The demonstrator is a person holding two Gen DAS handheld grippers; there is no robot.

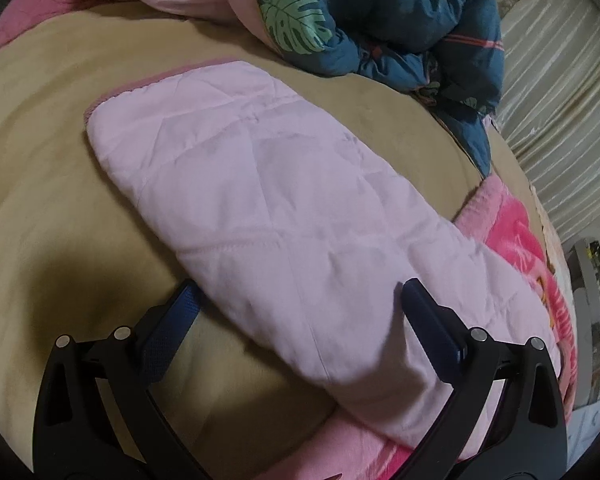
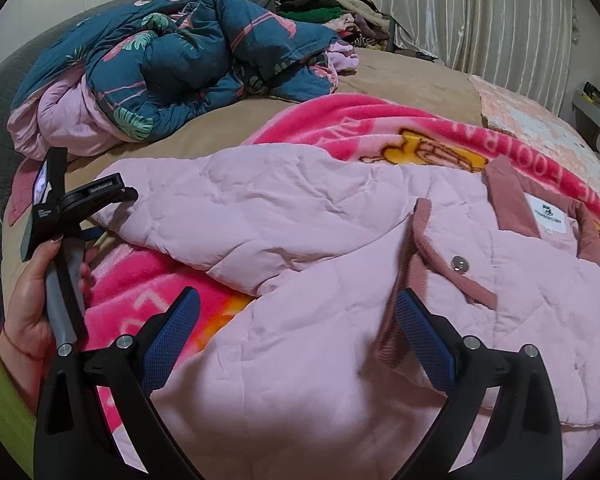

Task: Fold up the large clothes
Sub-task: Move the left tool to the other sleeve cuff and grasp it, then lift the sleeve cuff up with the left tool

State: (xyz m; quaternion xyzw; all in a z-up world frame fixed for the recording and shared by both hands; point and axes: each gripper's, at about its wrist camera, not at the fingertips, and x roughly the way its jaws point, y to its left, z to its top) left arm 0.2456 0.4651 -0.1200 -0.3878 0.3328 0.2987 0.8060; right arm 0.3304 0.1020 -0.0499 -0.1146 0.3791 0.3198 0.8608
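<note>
A pale pink quilted jacket point(image 2: 308, 320) lies spread on the bed over a bright pink blanket point(image 2: 340, 120). Its darker pink collar point(image 2: 516, 208) and a snap button point(image 2: 459, 263) face up. One sleeve point(image 1: 260, 200) stretches out over the tan sheet. My left gripper point(image 1: 296, 292) is open around the near part of the sleeve, one finger at its edge and one on top. The left gripper also shows in the right wrist view point(image 2: 88, 216), held in a hand beside the sleeve. My right gripper point(image 2: 296, 308) is open just above the jacket's front panel.
A bunched teal leaf-print comforter point(image 2: 180, 56) with pink lining lies at the head of the bed. A pile of dark clothes point(image 2: 332, 12) sits behind it. A pale curtain point(image 2: 480, 12) hangs on the right. The tan sheet point(image 1: 40, 120) shows left of the sleeve.
</note>
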